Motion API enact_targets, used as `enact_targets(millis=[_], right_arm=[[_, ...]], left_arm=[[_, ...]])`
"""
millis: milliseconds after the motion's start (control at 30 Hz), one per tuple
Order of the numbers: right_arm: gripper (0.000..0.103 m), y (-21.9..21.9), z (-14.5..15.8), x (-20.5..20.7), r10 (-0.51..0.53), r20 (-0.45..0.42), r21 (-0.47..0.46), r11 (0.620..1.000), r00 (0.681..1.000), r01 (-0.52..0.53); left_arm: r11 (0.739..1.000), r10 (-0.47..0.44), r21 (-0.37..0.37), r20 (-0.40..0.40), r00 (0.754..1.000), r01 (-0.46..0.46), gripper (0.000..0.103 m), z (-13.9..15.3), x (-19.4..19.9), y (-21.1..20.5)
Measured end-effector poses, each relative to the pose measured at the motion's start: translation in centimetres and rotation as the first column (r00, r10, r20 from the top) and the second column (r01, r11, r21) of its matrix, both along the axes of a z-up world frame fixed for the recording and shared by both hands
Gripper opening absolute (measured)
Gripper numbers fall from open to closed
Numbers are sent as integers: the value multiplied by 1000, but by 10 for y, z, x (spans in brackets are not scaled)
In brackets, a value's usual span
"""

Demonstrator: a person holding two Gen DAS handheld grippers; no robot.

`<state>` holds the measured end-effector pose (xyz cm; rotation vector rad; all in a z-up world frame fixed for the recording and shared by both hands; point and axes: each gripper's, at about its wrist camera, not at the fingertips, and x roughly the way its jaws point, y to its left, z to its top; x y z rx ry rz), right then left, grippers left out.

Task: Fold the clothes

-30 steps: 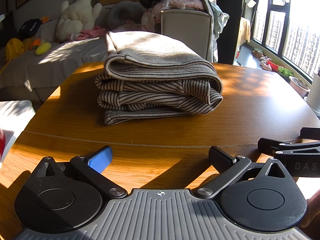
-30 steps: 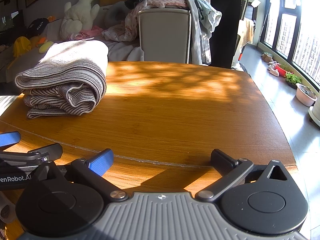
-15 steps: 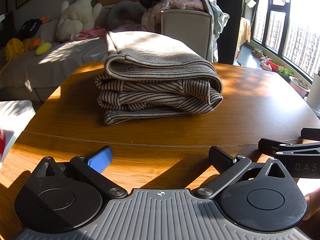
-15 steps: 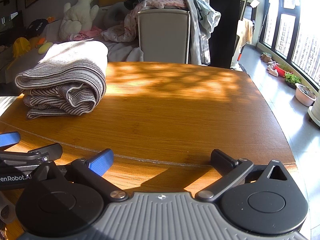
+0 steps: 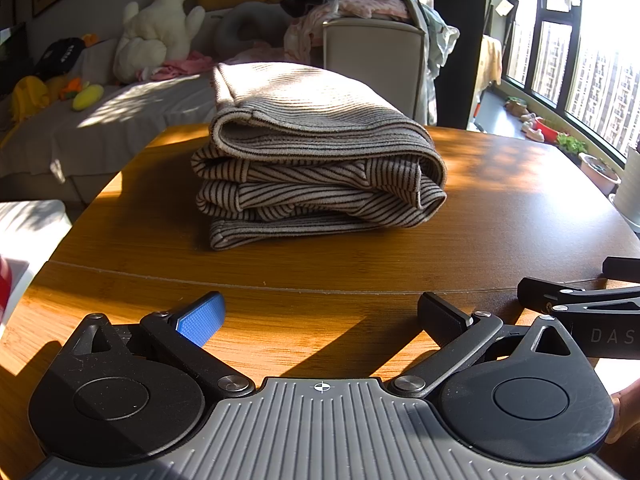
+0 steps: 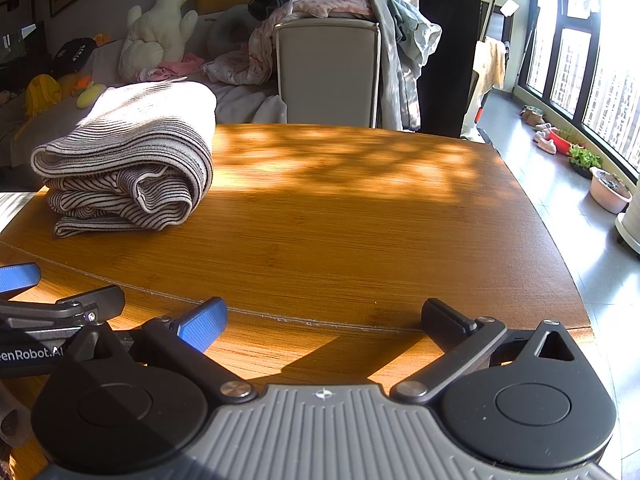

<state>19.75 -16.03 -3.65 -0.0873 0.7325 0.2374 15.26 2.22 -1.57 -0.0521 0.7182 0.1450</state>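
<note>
A folded stack of striped beige and brown clothes (image 5: pixel 316 160) lies on the round wooden table (image 5: pixel 360 264), straight ahead in the left wrist view and at the far left (image 6: pixel 128 160) in the right wrist view. My left gripper (image 5: pixel 320 318) rests low over the table's near edge, open, nothing between its fingers, well short of the stack. My right gripper (image 6: pixel 324 322) sits beside it to the right, also open and empty. Each gripper shows in the other's view: the right one (image 5: pixel 580 304), the left one (image 6: pixel 48 304).
A beige chair (image 6: pixel 328 72) heaped with unfolded clothes (image 6: pixel 340 4) stands behind the table. A sofa with a plush toy (image 5: pixel 156 28) lies at the back left. Windows and potted plants (image 6: pixel 608 188) line the right side. A fingertip (image 5: pixel 624 412) shows at the right edge.
</note>
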Motion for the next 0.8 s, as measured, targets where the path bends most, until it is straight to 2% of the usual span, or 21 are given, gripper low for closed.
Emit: enact_targets(millis=[700,800], right_arm=[[103,-1,0,-6,-20,5,3,1000,1000,20],[103,2,0,-10,-45,8,1,999,999,44]], left_arm=[[1000,-12,-2,-2,1000,12,103,0,-1,0],[999,-45,-28,9,999,45,103,4,-4,6]])
